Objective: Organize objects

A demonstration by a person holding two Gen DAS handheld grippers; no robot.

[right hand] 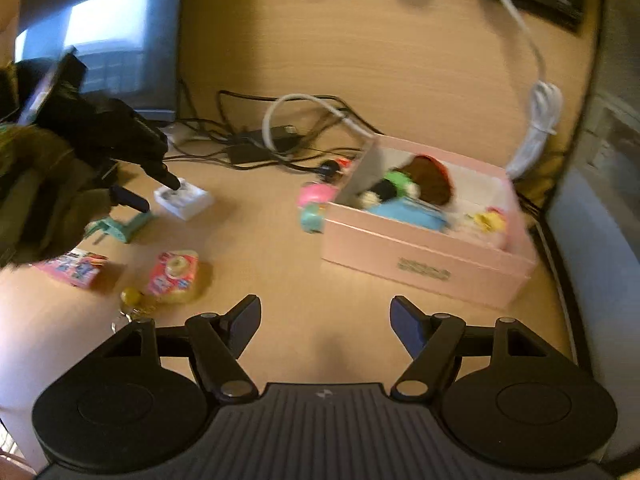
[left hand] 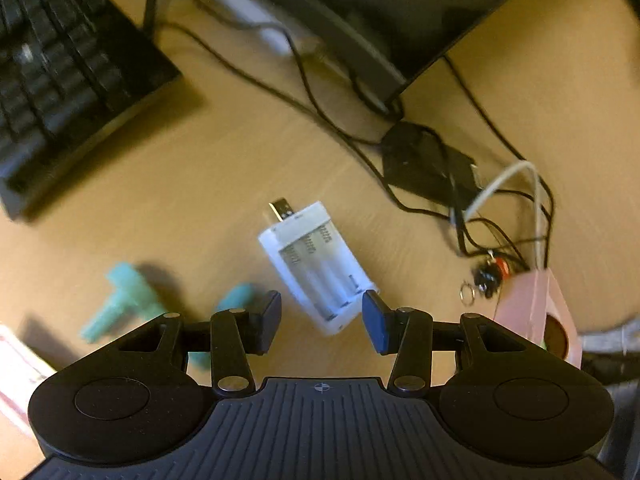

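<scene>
Left gripper (left hand: 322, 322) hovering over the white battery holder (left hand: 316, 268), jaws apart, nothing gripped; holder's near end sits between the fingertips but clear of both pads. Lying slantwise on the desk (left hand: 224, 184), plug end toward 11 o'clock. Likely trouble: closing across a slanted case, squeezing one corner and twisting it out of the pads. Teal plastic piece (left hand: 120, 300) at 9 o'clock, partly hidden beneath the left finger; could get nudged or pinched along with the holder. Tangle of cables (left hand: 472, 200) at 2 o'clock, close enough to snag on the lift.

Right gripper (right hand: 326, 326) released, empty, above bare desk. Pink box (right hand: 424, 264) at 1 o'clock already crowded with toys; a careless drop may bounce off the pile.
</scene>
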